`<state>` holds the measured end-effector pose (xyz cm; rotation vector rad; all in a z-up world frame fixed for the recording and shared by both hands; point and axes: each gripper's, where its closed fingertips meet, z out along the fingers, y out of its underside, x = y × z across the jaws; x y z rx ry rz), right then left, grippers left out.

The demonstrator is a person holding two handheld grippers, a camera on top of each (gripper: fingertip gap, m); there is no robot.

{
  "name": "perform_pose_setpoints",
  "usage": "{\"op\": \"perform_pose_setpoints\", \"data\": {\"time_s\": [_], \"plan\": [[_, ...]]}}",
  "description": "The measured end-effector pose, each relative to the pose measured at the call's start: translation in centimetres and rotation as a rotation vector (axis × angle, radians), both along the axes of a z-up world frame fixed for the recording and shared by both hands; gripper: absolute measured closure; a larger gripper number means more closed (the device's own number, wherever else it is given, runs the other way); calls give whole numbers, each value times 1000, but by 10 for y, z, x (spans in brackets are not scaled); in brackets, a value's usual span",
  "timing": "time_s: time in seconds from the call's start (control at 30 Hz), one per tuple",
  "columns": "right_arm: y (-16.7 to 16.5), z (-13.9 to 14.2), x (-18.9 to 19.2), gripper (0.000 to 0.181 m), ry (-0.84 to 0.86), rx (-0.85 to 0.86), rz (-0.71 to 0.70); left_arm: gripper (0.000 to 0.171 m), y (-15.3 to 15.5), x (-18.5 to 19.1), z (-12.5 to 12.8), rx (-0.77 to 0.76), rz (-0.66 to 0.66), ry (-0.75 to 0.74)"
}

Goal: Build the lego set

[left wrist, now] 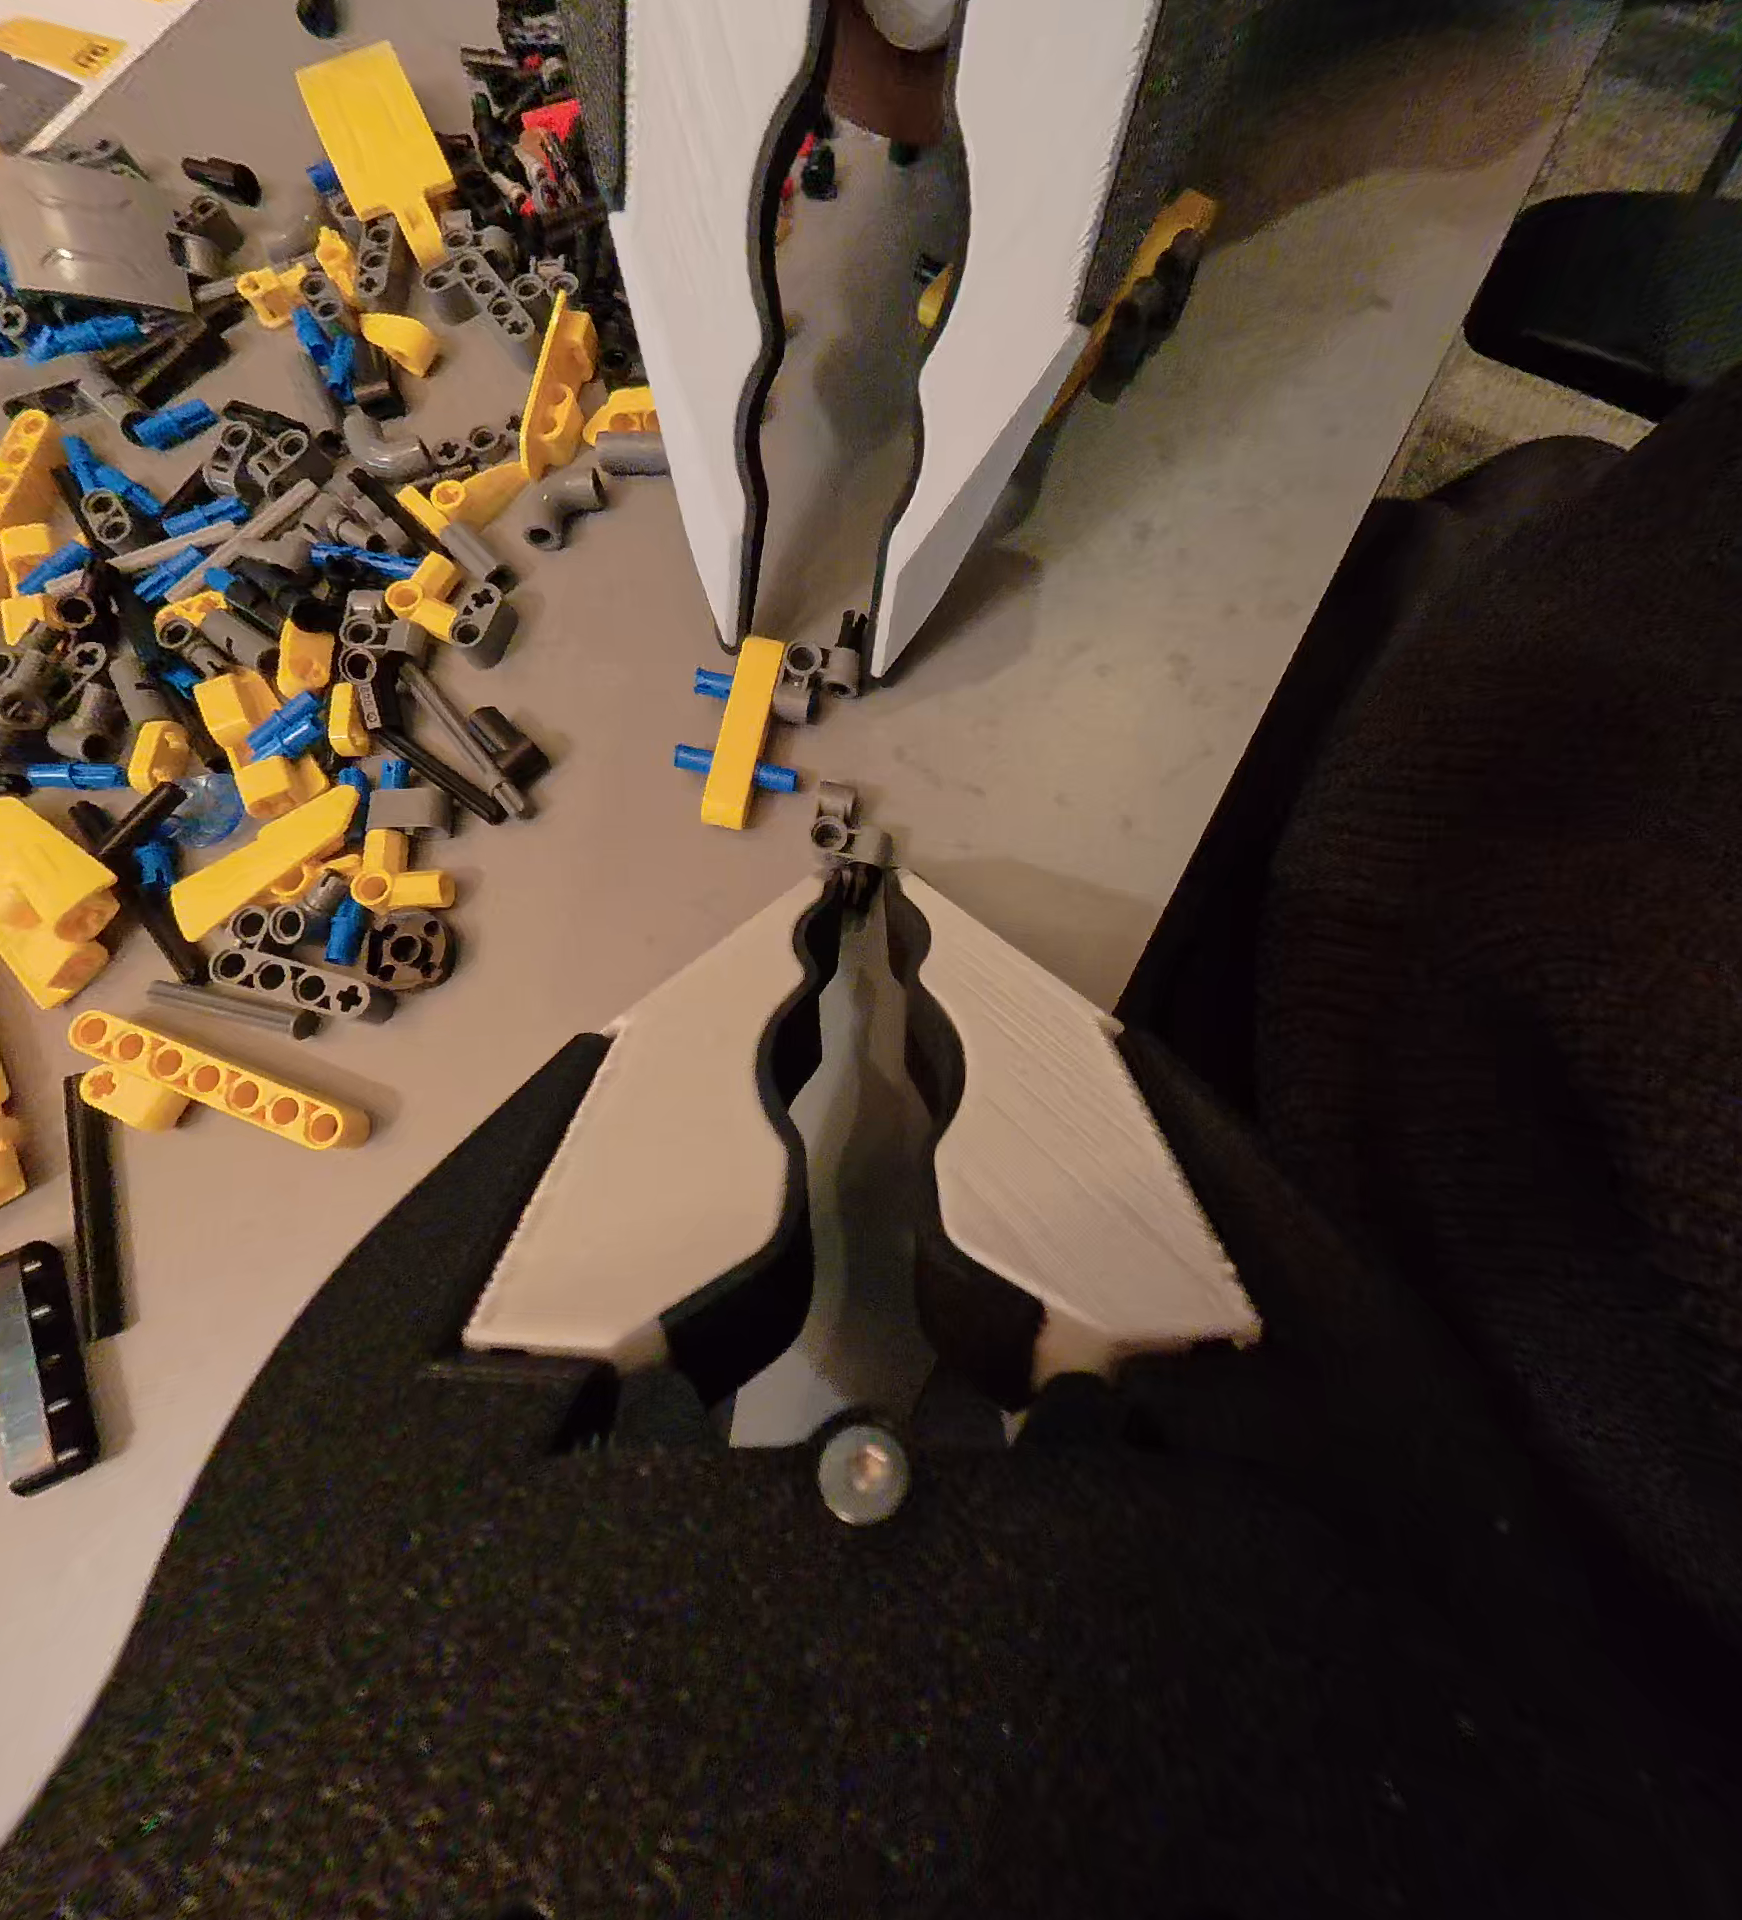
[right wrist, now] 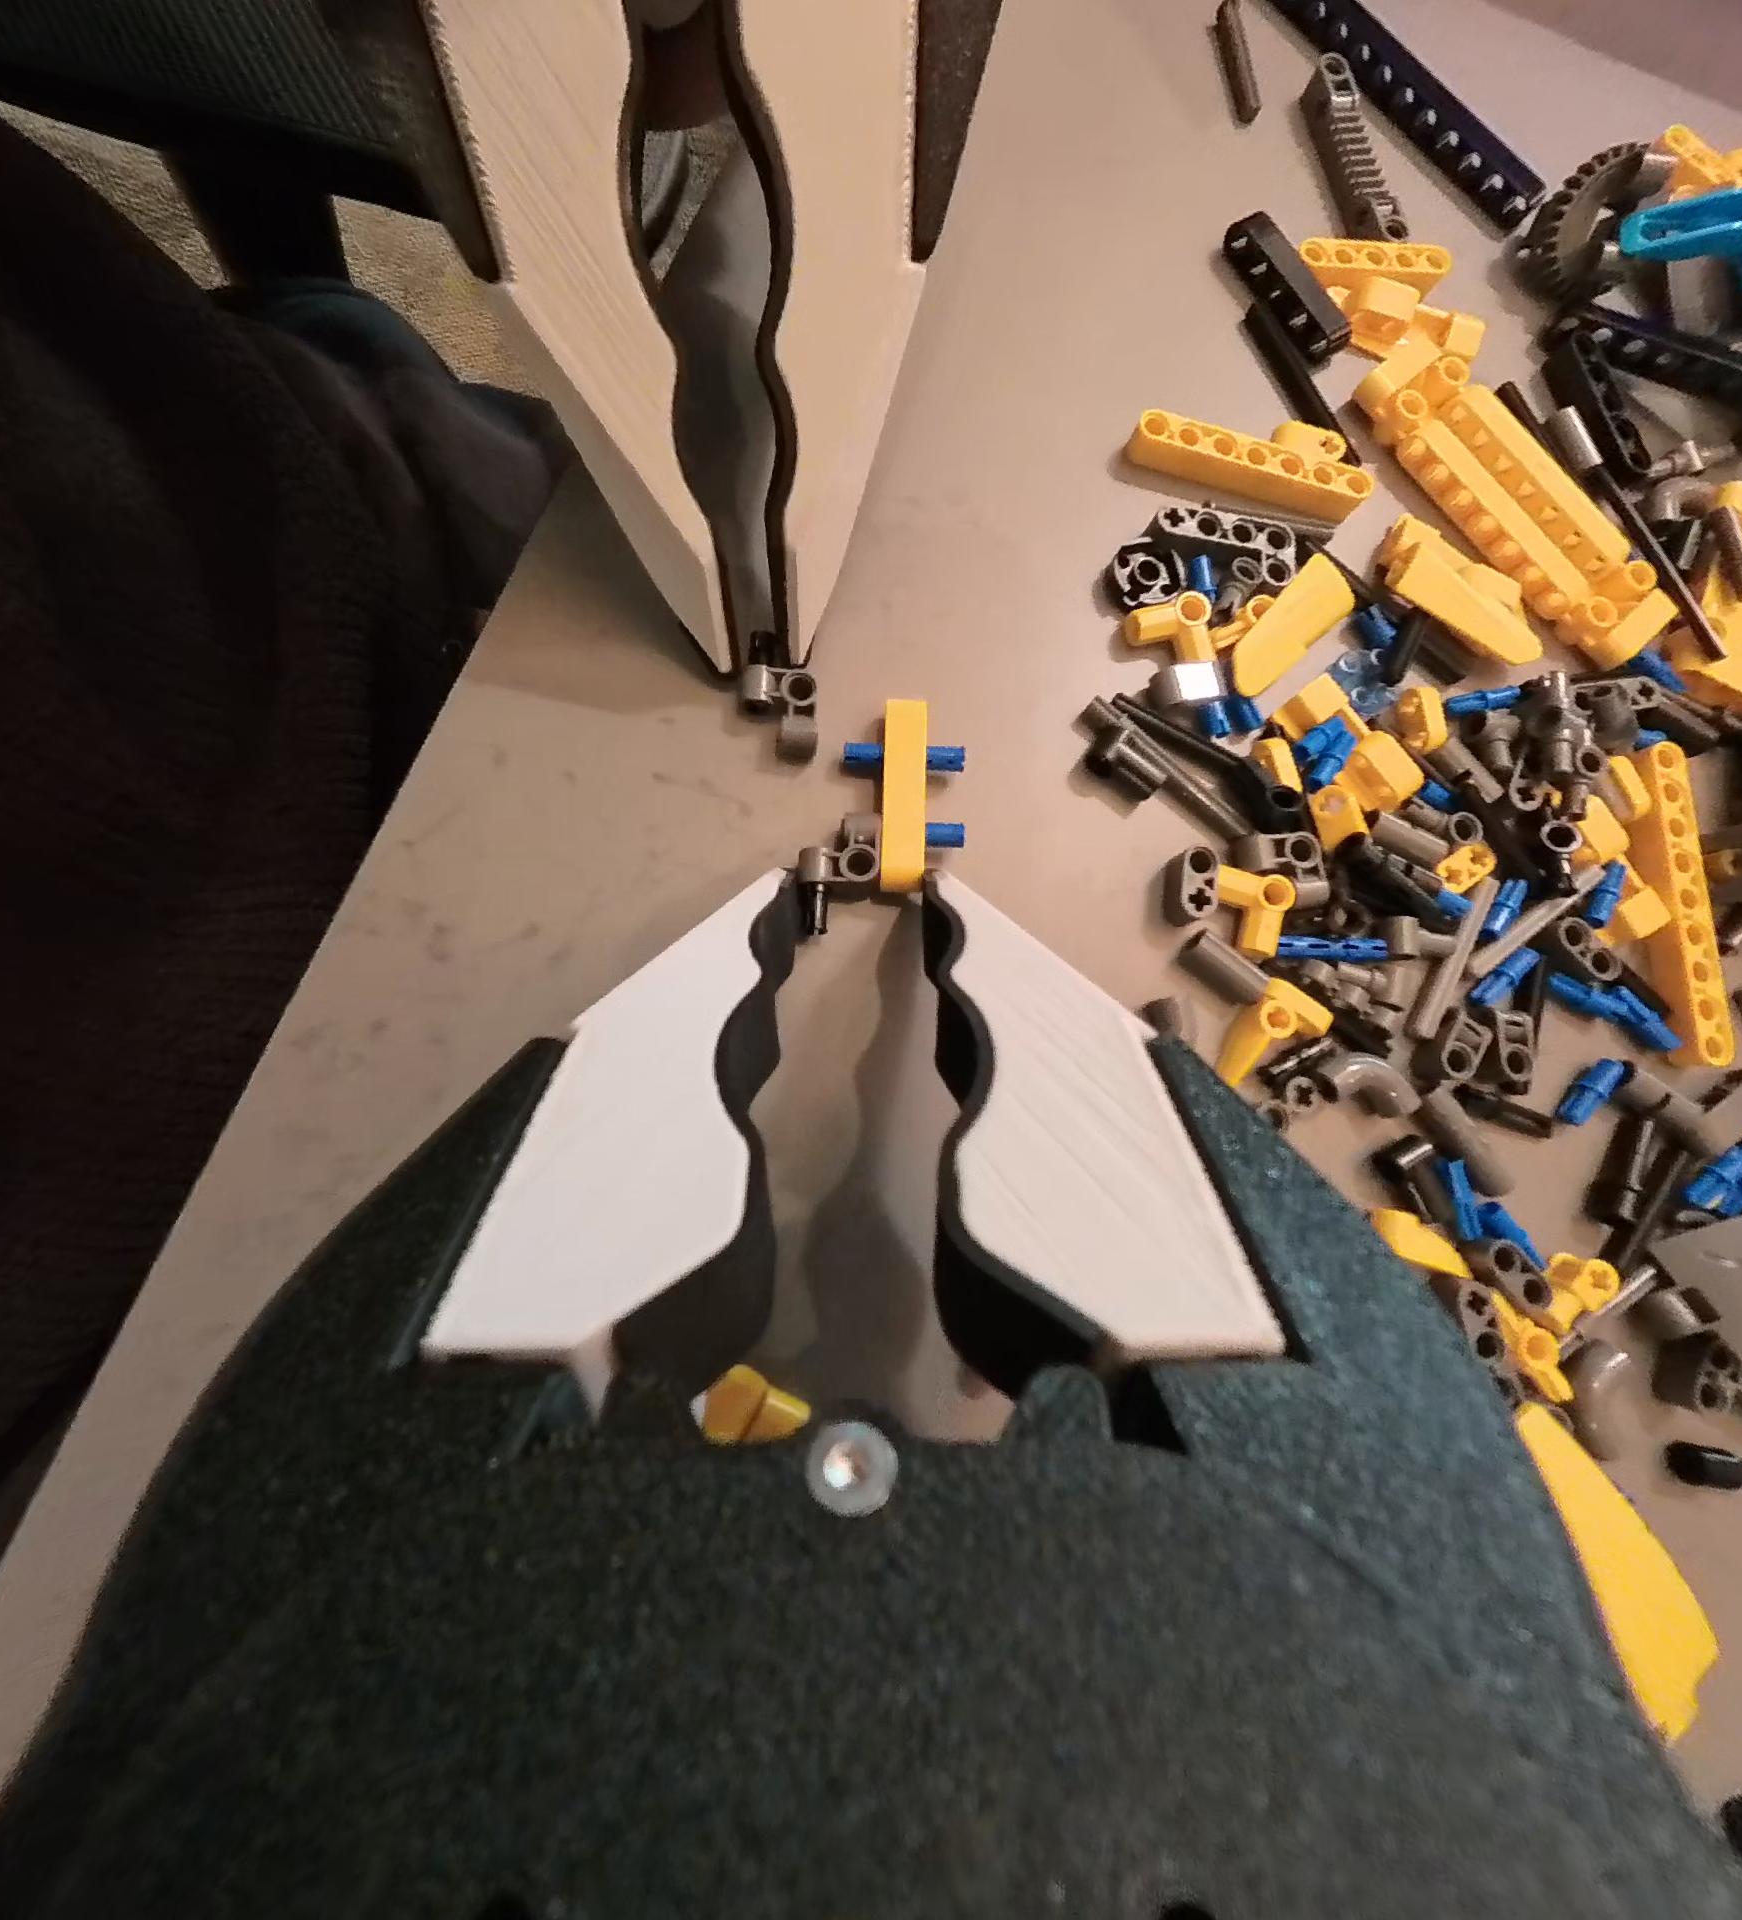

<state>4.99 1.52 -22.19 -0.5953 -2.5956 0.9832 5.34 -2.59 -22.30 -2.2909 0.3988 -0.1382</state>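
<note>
Left wrist view puts the left gripper [left wrist: 854,883] down at the table's [left wrist: 1106,644] near edge, tips clenched on a black pin stuck in a small grey connector [left wrist: 839,826]. Across from it, the right gripper [right wrist: 862,883] has its jaws parted, straddling the end of a short yellow beam [right wrist: 903,795] with two blue pins through it and the grey connectors fixed there. Loose yellow, grey, blue and black parts [right wrist: 1469,790] crowd the grey tabletop farther in. Dark fabric [left wrist: 1521,935] hangs past the edge, over carpet.
</note>
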Motion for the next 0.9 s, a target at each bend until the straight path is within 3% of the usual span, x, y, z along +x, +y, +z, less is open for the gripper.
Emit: {"op": "perform_pose_setpoints", "data": {"time_s": [0.37,0.67,0.9], "plan": [[-4,0,3,157,9,5,15,160,5,-6,15,81,35,-8],[-5,0,3,157,-2,-12,14,131,13,-11,7,57,65,-19],[-6,-1,4,157,-18,-30,13,127,11,-5,4,30,19,-17]]}}
